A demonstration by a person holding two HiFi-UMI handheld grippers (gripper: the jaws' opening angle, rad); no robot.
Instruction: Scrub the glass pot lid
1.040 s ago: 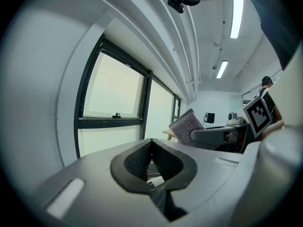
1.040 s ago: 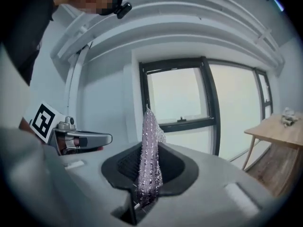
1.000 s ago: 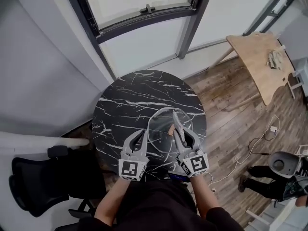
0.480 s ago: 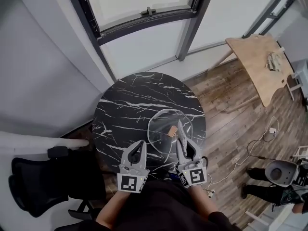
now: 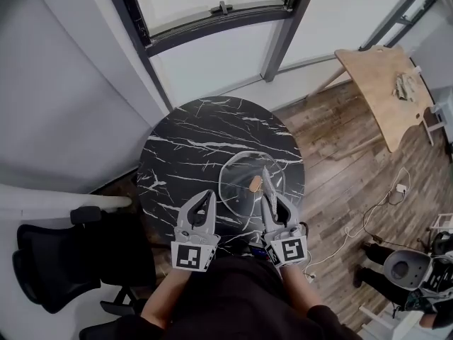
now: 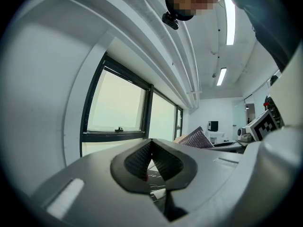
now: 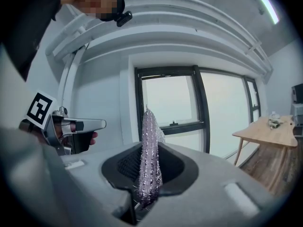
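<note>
Down in the middle of the head view, the glass pot lid (image 5: 237,181) lies flat on the lower right part of the round black marble table (image 5: 185,142), its wooden knob (image 5: 255,183) upward. The right gripper (image 5: 267,178) reaches from the bottom of the frame over the lid's near right part, with its tips just right of the knob; whether they touch the glass cannot be told. Its jaws are clenched on a silvery scrub cloth (image 7: 149,162), which stands upright between the pads and rises above them. The left gripper (image 5: 208,197) sits at lower left of the lid, its tips near the rim and off the glass. In the left gripper view its jaws are pressed together with nothing between the pads (image 6: 142,161), and the scrub cloth shows to the right of them.
</note>
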